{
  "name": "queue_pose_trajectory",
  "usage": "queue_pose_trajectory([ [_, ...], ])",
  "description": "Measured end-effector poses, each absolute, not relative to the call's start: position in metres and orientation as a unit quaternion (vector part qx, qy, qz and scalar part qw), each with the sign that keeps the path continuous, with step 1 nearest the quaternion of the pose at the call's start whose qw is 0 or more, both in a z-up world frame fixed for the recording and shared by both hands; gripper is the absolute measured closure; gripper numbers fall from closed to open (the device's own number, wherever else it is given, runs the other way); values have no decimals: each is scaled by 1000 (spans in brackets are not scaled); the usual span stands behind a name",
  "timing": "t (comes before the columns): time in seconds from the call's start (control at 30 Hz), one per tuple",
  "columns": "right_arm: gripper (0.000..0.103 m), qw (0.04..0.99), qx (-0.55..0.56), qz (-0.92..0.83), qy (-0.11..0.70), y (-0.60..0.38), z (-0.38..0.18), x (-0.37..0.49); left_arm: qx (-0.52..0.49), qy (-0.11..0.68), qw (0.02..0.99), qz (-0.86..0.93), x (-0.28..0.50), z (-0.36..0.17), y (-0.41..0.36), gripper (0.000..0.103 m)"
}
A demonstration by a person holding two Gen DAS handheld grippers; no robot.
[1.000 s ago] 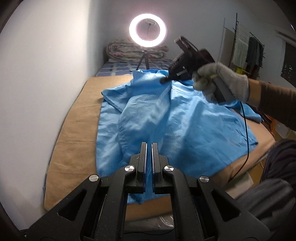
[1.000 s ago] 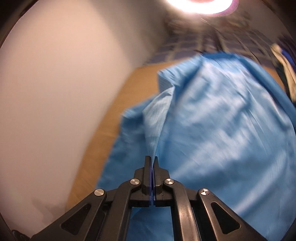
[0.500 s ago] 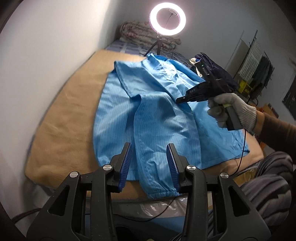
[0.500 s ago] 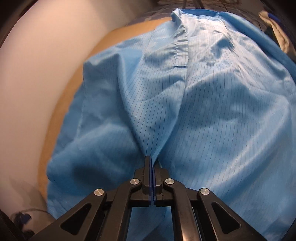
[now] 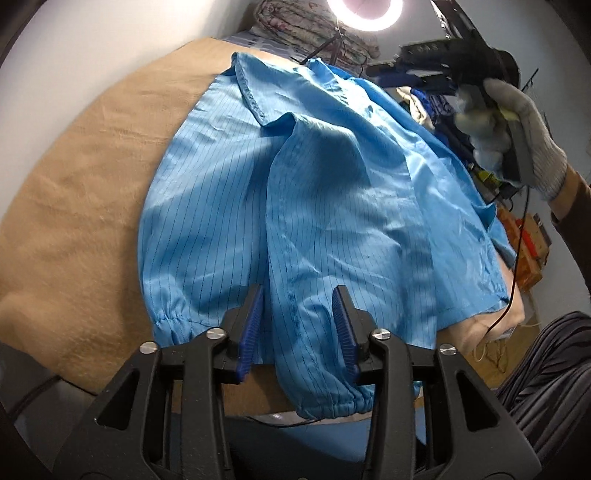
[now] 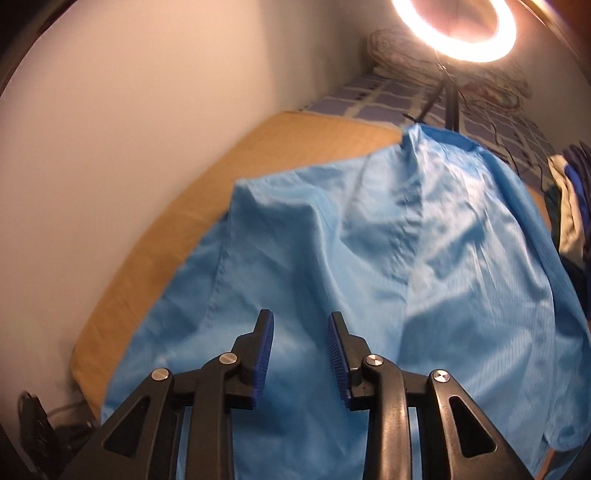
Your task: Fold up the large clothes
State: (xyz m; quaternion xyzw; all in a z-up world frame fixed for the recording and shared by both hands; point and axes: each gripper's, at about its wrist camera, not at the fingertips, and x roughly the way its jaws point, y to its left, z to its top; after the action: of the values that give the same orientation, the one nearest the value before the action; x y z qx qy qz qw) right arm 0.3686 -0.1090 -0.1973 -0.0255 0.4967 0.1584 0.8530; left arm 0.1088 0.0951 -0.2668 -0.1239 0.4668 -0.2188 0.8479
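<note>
A large light-blue pinstriped coat (image 5: pixel 332 192) lies spread on a tan mat (image 5: pixel 81 192), collar at the far end. My left gripper (image 5: pixel 298 314) hangs low over the near sleeve, just above its gathered cuff (image 5: pixel 332 400). Its jaws are closing with the sleeve cloth between them, and the pads do not press on it. In the right wrist view, my right gripper (image 6: pixel 300 332) hovers over the coat (image 6: pixel 406 277) with its jaws opening and nothing between them. A gloved hand (image 5: pixel 524 122) holds the right gripper (image 5: pixel 380 72) up above the coat's far right side.
A lit ring light (image 5: pixel 369 11) on a tripod and a folded quilt (image 5: pixel 295 26) stand beyond the collar. A wall runs along the mat's left side (image 6: pixel 177 229). Piled clothes (image 6: pixel 569 206) lie at the right. A black cable (image 5: pixel 517 280) hangs over the mat's right edge.
My left gripper went from shut to open and sank toward the near sleeve. My right gripper let go of the fold of blue cloth, opened and drew back above the coat.
</note>
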Motion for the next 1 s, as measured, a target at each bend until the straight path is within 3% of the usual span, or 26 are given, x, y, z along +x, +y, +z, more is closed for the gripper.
queue_pose_trajectory([
  [0.03, 72, 853, -26, 163, 495, -102, -196, 374, -127, 468, 847, -219, 109, -269, 96, 96],
  [0.17, 69, 848, -19, 185, 496, -79, -201, 399, -145, 465, 844, -223, 113, -273, 102, 102],
  [0.9, 65, 840, -87, 133, 519, 41, -276, 526, -156, 448, 853, -218, 104, -255, 115, 103],
  [0.97, 84, 837, -104, 125, 522, 46, -283, 531, -161, 449, 852, -217, 104, -254, 117, 103],
  [1.0, 100, 835, -108, 125, 524, 47, -285, 532, -162, 449, 851, -217, 104, -253, 118, 103],
])
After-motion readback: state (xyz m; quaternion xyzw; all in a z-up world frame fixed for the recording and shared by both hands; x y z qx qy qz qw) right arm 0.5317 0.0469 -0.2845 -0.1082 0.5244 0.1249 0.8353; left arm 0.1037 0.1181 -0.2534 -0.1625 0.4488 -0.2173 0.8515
